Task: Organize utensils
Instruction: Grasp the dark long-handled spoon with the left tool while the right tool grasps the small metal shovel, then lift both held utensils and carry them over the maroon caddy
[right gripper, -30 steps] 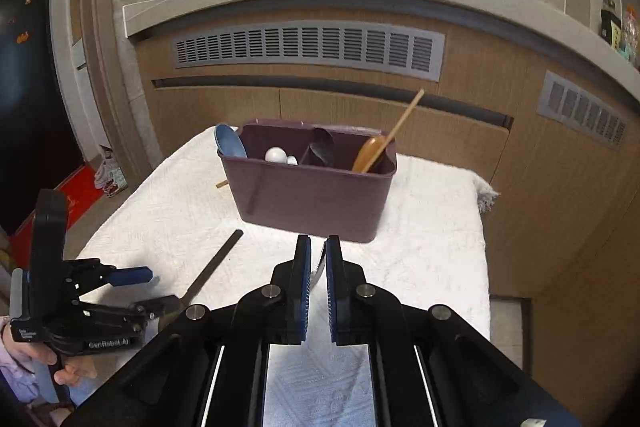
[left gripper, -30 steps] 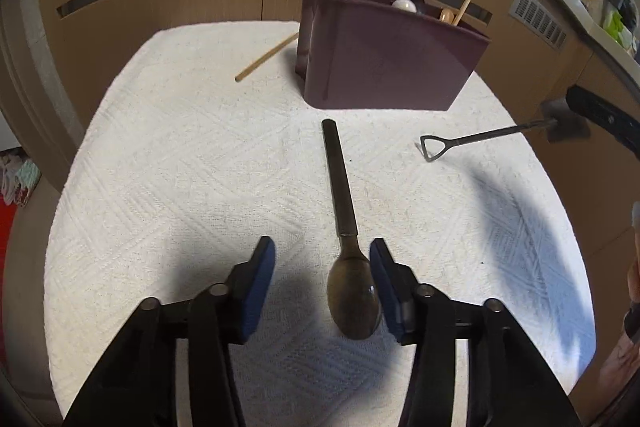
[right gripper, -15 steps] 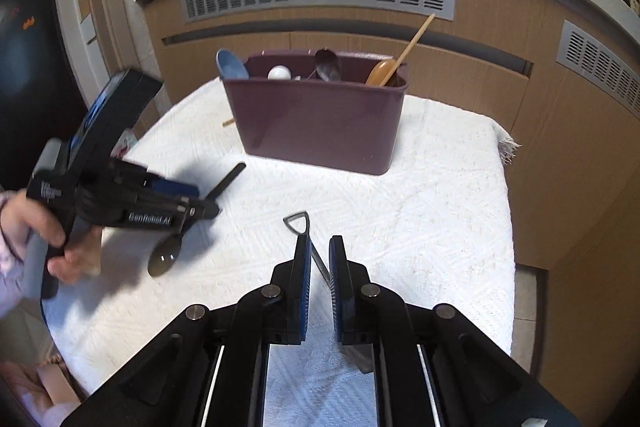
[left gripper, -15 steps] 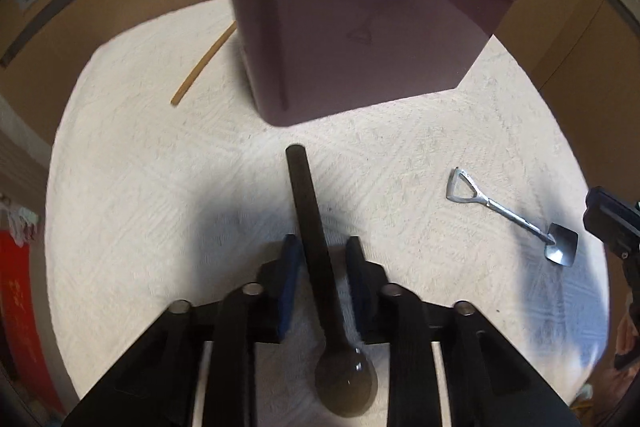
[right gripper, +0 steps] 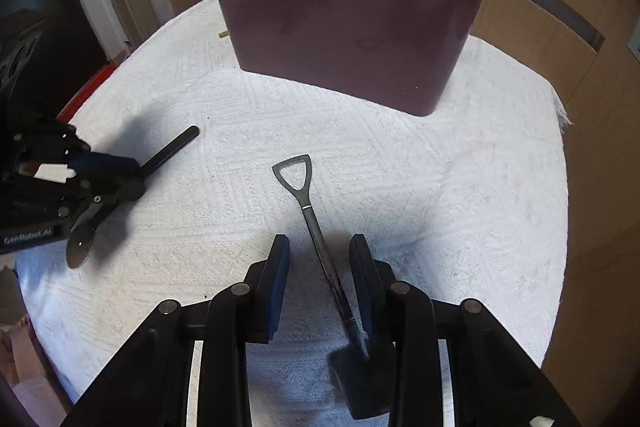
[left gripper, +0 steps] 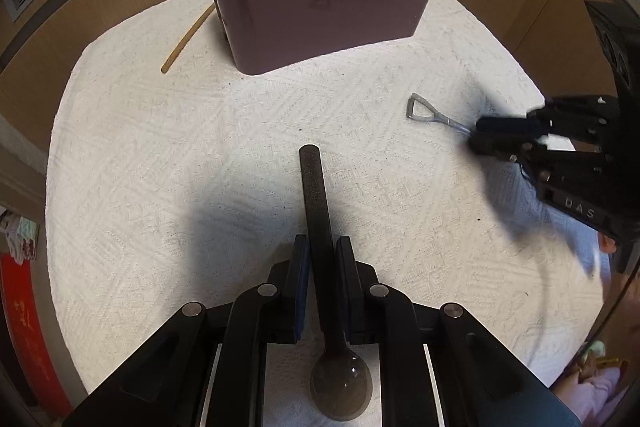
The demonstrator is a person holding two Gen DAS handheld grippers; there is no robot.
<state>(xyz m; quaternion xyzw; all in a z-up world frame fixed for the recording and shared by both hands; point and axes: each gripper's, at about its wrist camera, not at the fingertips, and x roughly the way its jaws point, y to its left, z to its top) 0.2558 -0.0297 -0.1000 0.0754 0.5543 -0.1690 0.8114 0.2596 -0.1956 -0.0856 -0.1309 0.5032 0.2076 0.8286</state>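
A dark spoon [left gripper: 314, 187] lies on the white cloth with its handle toward the maroon utensil bin [left gripper: 328, 7]. My left gripper [left gripper: 322, 243] points steeply down and its jaws are closing on the handle, with the pads against it and the bowl under the gripper body. A small metal shovel-shaped spoon [right gripper: 308, 211] lies on the cloth between the pads of my right gripper [right gripper: 320, 243]. Those jaws are opening and neither pad presses on it. The left gripper [right gripper: 136, 177] shows at the left of the right wrist view, the right gripper [left gripper: 478, 137] at the right of the left wrist view.
The bin [right gripper: 348, 39] stands at the far side of the white cloth [left gripper: 160, 167] with several spoons upright in it. A wooden stick [left gripper: 186, 39] lies beside the bin's left end. Wooden cabinet fronts with vents rise behind the table.
My left gripper slid forward from the spoon's bowl to its handle and closed on it. My right gripper came down, the shovel spoon now lies on the cloth, and the jaws have parted.
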